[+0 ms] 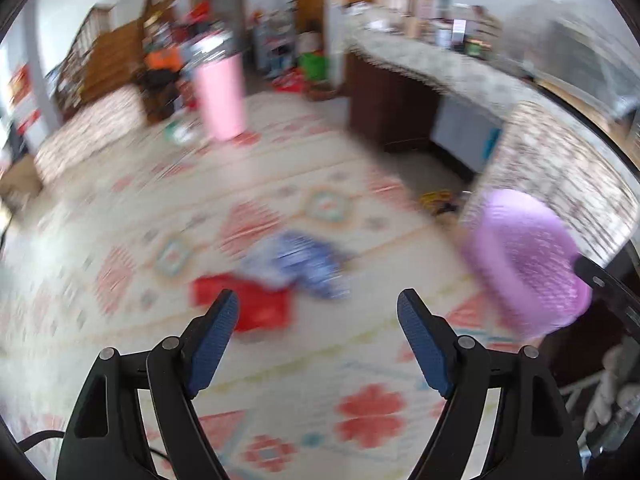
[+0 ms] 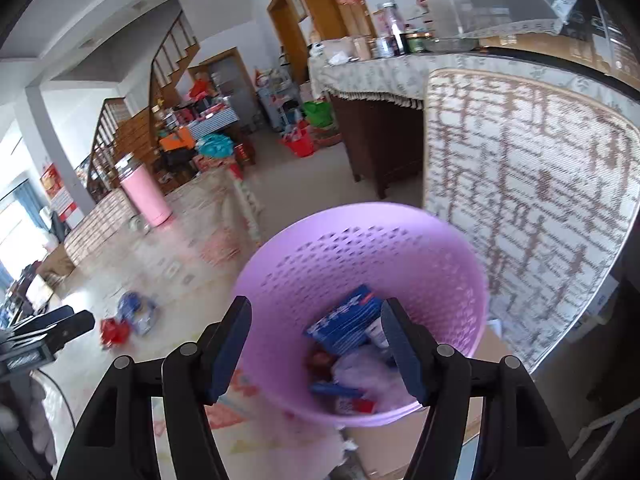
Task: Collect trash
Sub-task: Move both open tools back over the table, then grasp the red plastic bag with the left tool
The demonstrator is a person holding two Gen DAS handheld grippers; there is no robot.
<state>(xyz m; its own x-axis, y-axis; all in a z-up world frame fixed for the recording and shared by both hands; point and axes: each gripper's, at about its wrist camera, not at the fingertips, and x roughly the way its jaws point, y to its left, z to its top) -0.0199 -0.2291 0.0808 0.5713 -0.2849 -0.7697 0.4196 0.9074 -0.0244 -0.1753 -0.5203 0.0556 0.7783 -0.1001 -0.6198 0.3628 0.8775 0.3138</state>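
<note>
1. The purple basket (image 2: 420,248) looks like matt plastic, its wall pierced with small holes.
2. The blue box (image 2: 344,322) inside it looks like printed card.
3. The rug (image 1: 360,404) looks like flat woven cloth.
4. The gripper pads (image 2: 230,346) are dark blue and finely ribbed; their black arms are smooth and matt.
5. The red wrapper (image 1: 256,304) is too blurred to judge.

A pale patterned rug with red diamond motifs (image 1: 168,208) covers the floor. On it, in the near middle, lie a flat red wrapper (image 1: 256,306) and a crumpled blue-and-white wrapper (image 1: 304,264), touching. A perforated lilac plastic basket (image 1: 524,264) stands at right, a tall pink cylindrical bin (image 1: 222,98) far left.
</note>
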